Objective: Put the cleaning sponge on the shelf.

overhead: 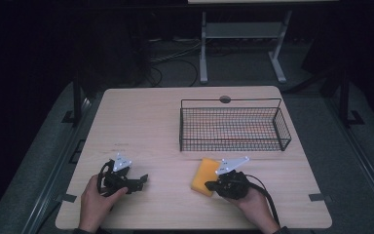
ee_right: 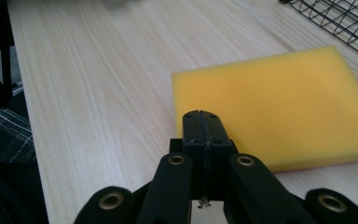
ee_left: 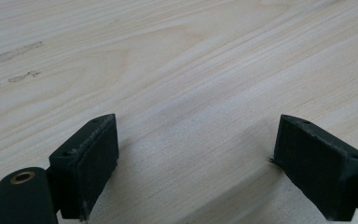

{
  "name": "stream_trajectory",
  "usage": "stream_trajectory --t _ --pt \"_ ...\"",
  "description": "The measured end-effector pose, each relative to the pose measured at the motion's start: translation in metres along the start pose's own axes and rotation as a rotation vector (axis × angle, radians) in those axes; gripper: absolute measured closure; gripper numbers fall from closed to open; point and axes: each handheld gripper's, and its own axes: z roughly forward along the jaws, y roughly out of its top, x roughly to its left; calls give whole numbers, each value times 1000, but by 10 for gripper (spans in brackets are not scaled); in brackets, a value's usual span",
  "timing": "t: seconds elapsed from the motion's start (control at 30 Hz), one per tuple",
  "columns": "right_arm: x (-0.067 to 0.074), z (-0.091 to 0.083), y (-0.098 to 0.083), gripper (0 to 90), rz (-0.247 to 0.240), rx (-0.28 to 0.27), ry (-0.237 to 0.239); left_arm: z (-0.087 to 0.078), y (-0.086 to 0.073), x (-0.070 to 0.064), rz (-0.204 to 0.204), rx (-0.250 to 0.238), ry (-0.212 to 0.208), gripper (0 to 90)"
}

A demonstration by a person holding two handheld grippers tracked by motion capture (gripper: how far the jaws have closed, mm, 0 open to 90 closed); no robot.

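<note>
left hand [overhead: 95,202]: near-left part of table, wrapped around the left gripper
left gripper [overhead: 141,181]: low over bare wood, jaws pointing toward table centre; in the left gripper view its two black pads [ee_left: 89,163] stand spread wide apart, nothing between them, plain wood grain below
table [overhead: 146,122]: light wood top, a few faint smudges on the wood in the left gripper view
sponge [overhead: 204,176]: yellow block lying flat on table, near-centre right, just in front of the basket, apart from it
right gripper [overhead: 209,185]: jaws pressed together, nothing pinched; tips at the near edge of the sponge, over its corner in the right gripper view; contact cannot tell
right hand [overhead: 253,202]: behind gripper, cable trailing off right
basket [overhead: 233,127]: black wire, rectangular, far-right part of table, upright; looks to hold nothing
</note>
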Motion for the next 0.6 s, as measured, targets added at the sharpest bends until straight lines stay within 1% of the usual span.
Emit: stream_trajectory --t 0.23,0.27,0.3,0.5,0.6 --pt "-5 -5 -4 898 8 4 -22 0 0 0 0 0 0 129" --pt "-6 -7 -5 898 18 5 -26 0 0 0 0 0 0 129" --pt "-7 -8 -6 898 16 3 -29 0 0 0 0 0 0 129" --pt "-15 -17 -12 898 45 7 -51 0 0 0 0 0 0 129" --pt "-20 -20 -15 898 51 2 -60 0 0 0 0 0 0 129"
